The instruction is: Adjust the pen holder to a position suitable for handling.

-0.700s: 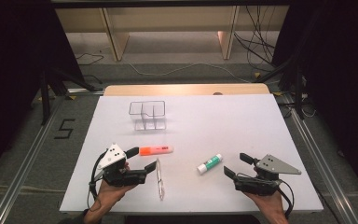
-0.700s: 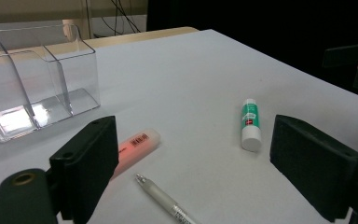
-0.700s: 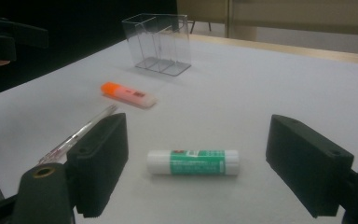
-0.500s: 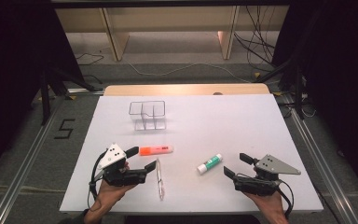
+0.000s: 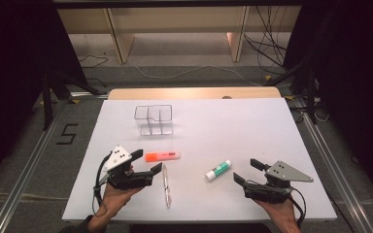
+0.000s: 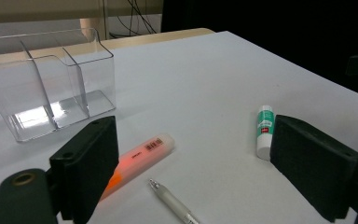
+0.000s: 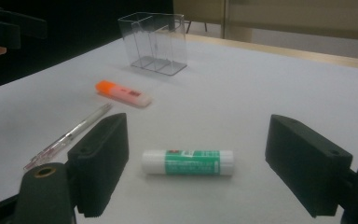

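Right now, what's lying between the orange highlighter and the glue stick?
The clear pen, lying lengthwise on the white table between the orange highlighter and the glue stick, touching neither. The high view shows it best.

Orange highlighter (image 5: 162,156): translucent pale cap, barcode label on barrel, lying flat on white table top, near front left, long axis across table. Clear pen (image 5: 165,186): slim, transparent barrel, lying flat just in front of highlighter, pointing away from front edge, tip near highlighter without touching. Glue stick (image 5: 218,170): white tube, green label, white cap, lying flat on its side, slightly slanted, right of pen, well apart from both.
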### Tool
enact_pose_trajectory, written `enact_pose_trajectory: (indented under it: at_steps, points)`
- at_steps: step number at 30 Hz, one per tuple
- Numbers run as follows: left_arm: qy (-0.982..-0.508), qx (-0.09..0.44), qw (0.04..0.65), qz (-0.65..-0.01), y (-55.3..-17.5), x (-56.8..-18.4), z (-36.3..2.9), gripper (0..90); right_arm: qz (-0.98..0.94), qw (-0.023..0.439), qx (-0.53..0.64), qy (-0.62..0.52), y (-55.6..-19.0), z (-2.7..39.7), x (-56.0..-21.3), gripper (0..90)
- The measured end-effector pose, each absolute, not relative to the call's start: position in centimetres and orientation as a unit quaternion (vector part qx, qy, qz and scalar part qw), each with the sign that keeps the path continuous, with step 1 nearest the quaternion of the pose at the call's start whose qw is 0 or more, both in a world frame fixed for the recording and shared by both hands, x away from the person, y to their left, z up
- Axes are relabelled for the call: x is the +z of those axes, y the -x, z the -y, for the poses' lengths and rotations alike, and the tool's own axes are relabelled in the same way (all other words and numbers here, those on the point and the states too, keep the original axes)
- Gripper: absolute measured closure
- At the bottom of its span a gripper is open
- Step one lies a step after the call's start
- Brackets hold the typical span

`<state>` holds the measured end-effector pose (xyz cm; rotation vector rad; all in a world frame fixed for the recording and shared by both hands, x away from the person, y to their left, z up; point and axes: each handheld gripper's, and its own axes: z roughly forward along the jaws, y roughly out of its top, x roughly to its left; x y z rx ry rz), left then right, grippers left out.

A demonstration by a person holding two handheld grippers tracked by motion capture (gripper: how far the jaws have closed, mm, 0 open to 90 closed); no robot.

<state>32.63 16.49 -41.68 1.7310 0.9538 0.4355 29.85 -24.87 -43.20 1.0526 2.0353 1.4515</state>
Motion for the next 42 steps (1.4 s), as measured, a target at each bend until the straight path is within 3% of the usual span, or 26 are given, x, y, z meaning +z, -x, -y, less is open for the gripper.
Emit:
enact_pose_trajectory:
  at_steps: [15,38,41,42]
  points:
    - [-0.703,0.243,0.494,-0.450,-36.3,-40.6,-18.2,14.9,-0.735,0.217,0.523,-0.374,-29.7,24.8,-43.1,22.5]
    - [-0.667,0.283,0.429,-0.540,-41.2,-41.8,-21.5,15.3,-0.736,0.217,0.520,-0.375,-29.7,24.7,-43.1,22.9]
    - [-0.654,0.289,0.415,-0.563,-42.1,-42.2,-22.1,16.4,-0.737,0.218,0.518,-0.375,-29.8,24.7,-43.2,22.9]
    - [-0.638,0.301,0.414,-0.575,-42.4,-42.6,-22.6,21.1,-0.737,0.218,0.518,-0.375,-29.7,24.7,-43.2,23.1]
